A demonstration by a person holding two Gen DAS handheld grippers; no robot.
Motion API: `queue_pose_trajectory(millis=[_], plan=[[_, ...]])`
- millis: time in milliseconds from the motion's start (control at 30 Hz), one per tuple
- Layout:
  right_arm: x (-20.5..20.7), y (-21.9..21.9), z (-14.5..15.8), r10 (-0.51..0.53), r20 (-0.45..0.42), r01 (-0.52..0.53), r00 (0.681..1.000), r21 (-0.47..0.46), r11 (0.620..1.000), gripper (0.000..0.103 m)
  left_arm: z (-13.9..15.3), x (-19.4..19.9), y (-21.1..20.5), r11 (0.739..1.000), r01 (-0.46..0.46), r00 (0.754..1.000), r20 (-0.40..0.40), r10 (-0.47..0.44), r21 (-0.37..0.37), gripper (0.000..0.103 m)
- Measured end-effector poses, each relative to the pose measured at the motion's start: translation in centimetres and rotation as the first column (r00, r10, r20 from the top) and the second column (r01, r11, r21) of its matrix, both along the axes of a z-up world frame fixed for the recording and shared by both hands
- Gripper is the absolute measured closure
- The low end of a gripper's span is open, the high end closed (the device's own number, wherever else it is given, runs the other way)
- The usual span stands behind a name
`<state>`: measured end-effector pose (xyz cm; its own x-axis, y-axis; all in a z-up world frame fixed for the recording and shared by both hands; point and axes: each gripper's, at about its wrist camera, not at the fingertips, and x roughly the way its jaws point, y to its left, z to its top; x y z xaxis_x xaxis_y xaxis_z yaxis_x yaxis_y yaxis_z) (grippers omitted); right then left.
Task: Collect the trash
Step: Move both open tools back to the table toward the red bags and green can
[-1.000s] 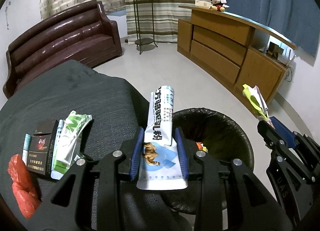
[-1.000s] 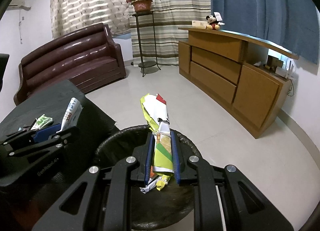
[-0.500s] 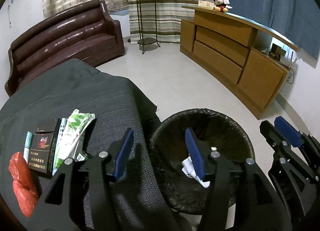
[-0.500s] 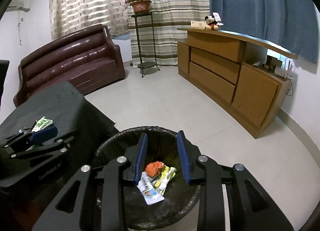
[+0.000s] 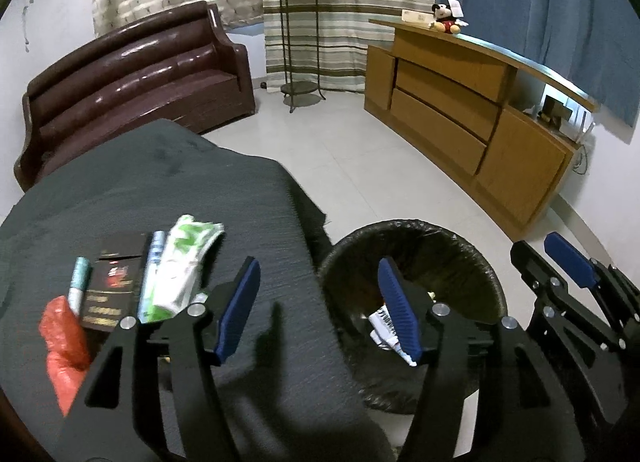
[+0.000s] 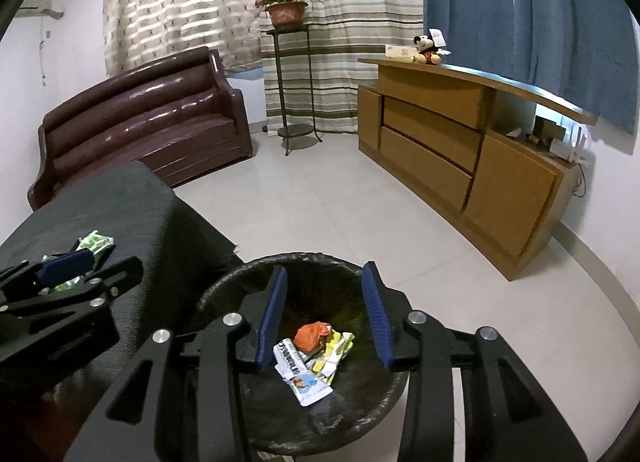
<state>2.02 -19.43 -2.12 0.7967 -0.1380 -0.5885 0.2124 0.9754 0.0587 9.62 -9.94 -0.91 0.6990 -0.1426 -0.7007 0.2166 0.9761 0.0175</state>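
while both jaws are gaping empty, the right gripper point(image 6: 323, 316) is hanging over the bin point(image 6: 224, 286) and the left gripper point(image 5: 318, 306) is facing wrappers point(image 5: 176, 270) near the tabletop's point(image 5: 140, 182) front-left edge.

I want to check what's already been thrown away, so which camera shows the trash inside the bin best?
The right wrist view: it looks down into the bin, showing the blue-and-white packet, an orange wad and a yellow-green wrapper. The left wrist view shows only a white scrap behind one finger.
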Motion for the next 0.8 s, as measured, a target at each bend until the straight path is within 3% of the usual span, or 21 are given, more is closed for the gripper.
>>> queue_pose_trajectory(millis=[367, 500, 633, 800], plan=[[-0.3, 3.3, 0.5, 0.086, 0.002, -0.085, 0.996, -0.023, 0.996, 0.050, 1.8, -2.5, 7.4, 0.991, -0.135, 0.990, 0.029, 0.135, 0.016, 0.035], [-0.4, 4.5, 0.6, 0.118, 0.000, -0.118, 0.993, -0.017, 0.993, 0.045, 2.1, -3.3, 10.6, 0.977, -0.212, 0.977, 0.033, 0.211, 0.026, 0.028], [-0.4, 5.7, 0.6, 0.144, -0.007, -0.144, 0.990, -0.025, 0.989, 0.039, 2.0, -4.1, 13.5, 0.962, -0.271, 0.962, 0.037, 0.270, 0.034, 0.026], [-0.5, 7.2, 0.6, 0.166, -0.018, -0.166, 0.986, -0.023, 0.986, 0.037, 1.1, -4.7, 16.3, 0.946, -0.321, 0.947, 0.008, 0.321, 0.035, 0.024]])
